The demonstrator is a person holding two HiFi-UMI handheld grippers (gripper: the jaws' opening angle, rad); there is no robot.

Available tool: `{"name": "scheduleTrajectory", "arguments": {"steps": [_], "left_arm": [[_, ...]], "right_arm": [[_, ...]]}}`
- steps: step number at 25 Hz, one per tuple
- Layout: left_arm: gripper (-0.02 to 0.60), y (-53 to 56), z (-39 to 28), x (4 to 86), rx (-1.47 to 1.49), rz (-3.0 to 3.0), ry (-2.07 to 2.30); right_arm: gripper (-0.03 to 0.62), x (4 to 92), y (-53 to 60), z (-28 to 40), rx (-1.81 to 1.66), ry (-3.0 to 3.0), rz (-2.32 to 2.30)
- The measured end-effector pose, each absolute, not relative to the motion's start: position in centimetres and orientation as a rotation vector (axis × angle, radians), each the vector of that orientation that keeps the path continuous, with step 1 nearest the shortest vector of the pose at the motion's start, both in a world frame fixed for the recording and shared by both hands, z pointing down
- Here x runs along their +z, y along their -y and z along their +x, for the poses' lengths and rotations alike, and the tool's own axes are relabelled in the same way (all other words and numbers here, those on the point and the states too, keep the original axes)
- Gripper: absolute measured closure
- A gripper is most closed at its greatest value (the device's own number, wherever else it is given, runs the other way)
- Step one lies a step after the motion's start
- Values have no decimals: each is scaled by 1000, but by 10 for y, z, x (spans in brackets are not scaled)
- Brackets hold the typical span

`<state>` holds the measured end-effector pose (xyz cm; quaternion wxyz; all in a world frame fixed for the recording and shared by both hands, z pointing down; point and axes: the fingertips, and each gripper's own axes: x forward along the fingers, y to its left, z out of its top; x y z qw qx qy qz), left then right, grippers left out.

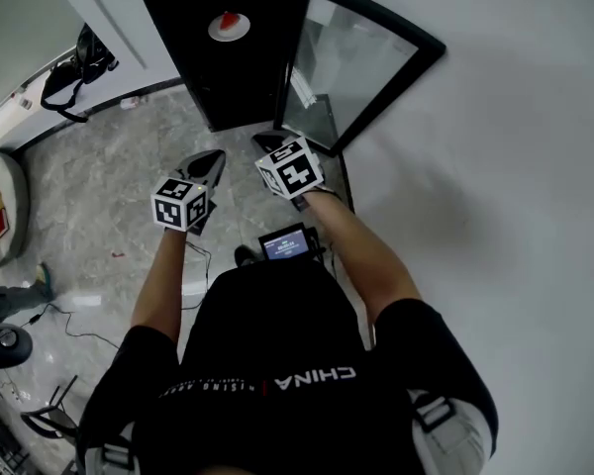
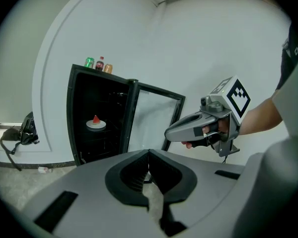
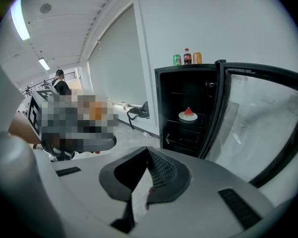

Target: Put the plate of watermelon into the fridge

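A white plate with a red watermelon wedge sits on a shelf inside the open black fridge. The right gripper view shows the plate there too, and the head view shows it from above. My left gripper hangs in front of the fridge, apart from it, jaws shut and empty. Beside it, nearer the door, my right gripper also has its jaws shut with nothing in them. The fridge's glass door stands swung open to the right.
Three drink containers stand on top of the fridge. A black bag lies on the floor by the left wall. A cushion and cables lie at the left. A white wall runs along the right.
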<state>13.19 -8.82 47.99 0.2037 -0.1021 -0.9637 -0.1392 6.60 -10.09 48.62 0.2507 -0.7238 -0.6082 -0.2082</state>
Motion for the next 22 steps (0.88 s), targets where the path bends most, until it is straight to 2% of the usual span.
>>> {"name": "scheduleTrajectory", "arguments": {"steps": [10,22], "left_arm": [[569,90,79,472,-346,-346,2683],[569,100,73,456,-308,-325,2683]], "right_arm": [[577,479,92,21,-558,1669,-2019],[579,464,101,18,-566,1685,-2020]]}}
